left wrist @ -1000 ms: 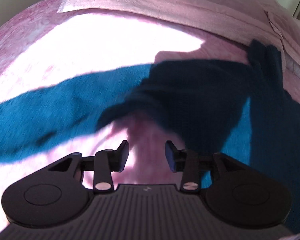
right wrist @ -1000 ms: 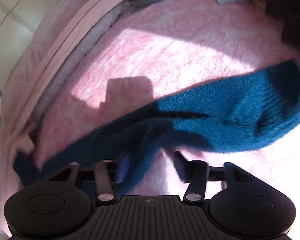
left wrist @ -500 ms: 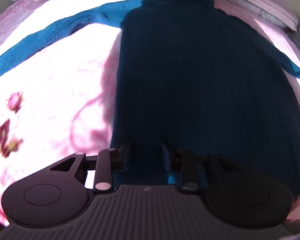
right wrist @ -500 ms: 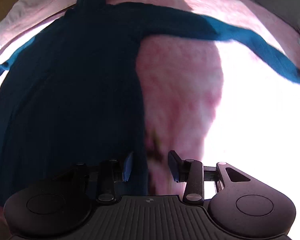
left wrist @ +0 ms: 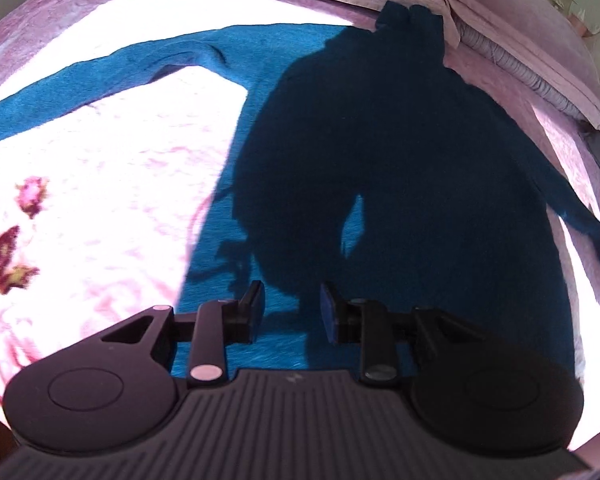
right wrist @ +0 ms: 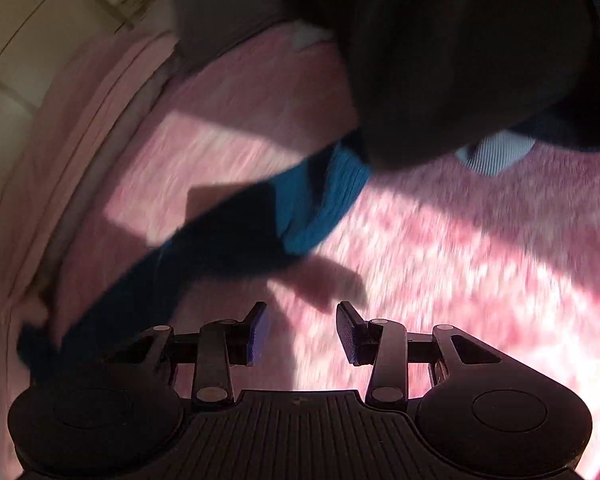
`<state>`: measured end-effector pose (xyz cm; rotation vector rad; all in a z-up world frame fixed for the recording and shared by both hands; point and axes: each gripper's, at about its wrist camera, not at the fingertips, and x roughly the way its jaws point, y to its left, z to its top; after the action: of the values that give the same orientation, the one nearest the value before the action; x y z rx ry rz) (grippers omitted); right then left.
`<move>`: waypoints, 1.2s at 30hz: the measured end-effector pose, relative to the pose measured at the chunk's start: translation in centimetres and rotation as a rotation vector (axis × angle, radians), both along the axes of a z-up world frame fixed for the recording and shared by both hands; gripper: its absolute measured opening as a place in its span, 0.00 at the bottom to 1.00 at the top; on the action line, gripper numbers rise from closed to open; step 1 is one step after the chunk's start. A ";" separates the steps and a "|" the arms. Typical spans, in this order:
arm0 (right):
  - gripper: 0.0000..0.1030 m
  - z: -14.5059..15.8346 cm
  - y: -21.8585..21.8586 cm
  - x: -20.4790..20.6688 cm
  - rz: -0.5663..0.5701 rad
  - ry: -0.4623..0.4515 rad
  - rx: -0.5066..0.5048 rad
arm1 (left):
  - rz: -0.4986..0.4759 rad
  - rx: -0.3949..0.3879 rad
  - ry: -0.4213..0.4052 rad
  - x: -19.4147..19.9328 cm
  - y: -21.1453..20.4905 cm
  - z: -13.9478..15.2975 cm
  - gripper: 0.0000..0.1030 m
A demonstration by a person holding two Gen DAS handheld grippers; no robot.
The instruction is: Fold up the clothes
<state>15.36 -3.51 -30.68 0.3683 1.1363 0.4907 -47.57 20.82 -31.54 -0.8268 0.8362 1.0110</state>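
Observation:
A teal blue knit sweater (left wrist: 400,152) lies spread flat on a pink bedspread (left wrist: 100,184), collar at the far end, sleeves stretched out left and right. My left gripper (left wrist: 292,304) is open and empty, just above the sweater's near hem. In the right wrist view one sleeve (right wrist: 300,208) runs diagonally across the bedspread (right wrist: 460,272), its cuff partly under a dark shape at the top. My right gripper (right wrist: 302,326) is open and empty, over bare bedspread a short way in front of the sleeve.
Pink pillows (left wrist: 520,32) lie along the head of the bed; they also show at the left in the right wrist view (right wrist: 60,152). A large dark blurred shape (right wrist: 460,60) fills the upper right there. A flower print (left wrist: 12,248) marks the bedspread's left side.
The right gripper has swung from the sweater's body to the right sleeve. The left gripper has stayed over the hem and drawn back a little. Both stayed open.

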 end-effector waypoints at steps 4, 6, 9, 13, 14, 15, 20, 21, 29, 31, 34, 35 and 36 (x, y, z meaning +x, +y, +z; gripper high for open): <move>0.33 -3.2 1.2 4.6 -0.107 0.031 0.013 | 0.042 -0.016 -0.019 2.5 0.3 -1.0 0.25; 0.10 -1.5 4.0 4.4 0.027 -0.073 -0.065 | 0.055 -0.022 -0.027 3.1 0.3 -1.2 0.25; 0.10 2.9 7.5 3.8 0.237 -0.348 -0.141 | 0.045 -0.005 -0.019 4.7 0.5 -0.7 0.25; 0.10 5.4 8.2 7.8 0.258 -0.507 -0.160 | 0.046 -0.003 0.001 5.4 1.2 -0.9 0.27; 0.10 4.9 8.3 8.6 0.258 -0.478 -0.180 | 0.055 -0.015 0.004 5.2 1.3 -1.3 0.27; 0.10 3.9 8.3 9.1 0.271 -0.441 -0.214 | 0.065 -0.028 0.009 5.0 1.5 -1.8 0.27; 0.23 1.5 8.7 8.1 0.320 -0.452 -0.369 | 0.120 -0.066 0.049 3.0 2.1 -3.2 0.28; 0.28 1.0 8.8 7.8 0.330 -0.459 -0.400 | 0.134 -0.062 0.054 2.3 2.4 -3.2 0.29; 0.68 2.2 8.4 4.1 0.215 -0.561 -0.455 | 0.452 0.072 0.049 -10.1 8.2 -0.5 0.44; 0.68 2.9 7.4 2.7 0.153 -0.473 -0.381 | 0.589 0.098 0.024 -14.4 10.0 -0.3 0.47; 0.68 3.2 6.1 0.1 0.102 -0.327 -0.286 | 0.776 0.102 -0.039 -20.7 12.7 -0.9 0.49; 0.68 3.0 5.9 -1.4 0.109 -0.286 -0.268 | 0.828 0.099 -0.058 -22.5 13.6 -1.3 0.50; 0.68 2.7 5.9 -3.1 0.124 -0.258 -0.260 | 0.865 0.098 -0.069 -24.0 14.5 -1.8 0.50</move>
<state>12.28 2.39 -27.96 0.0074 0.9600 0.4767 -71.55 35.34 -33.30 -1.1620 0.3412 1.7469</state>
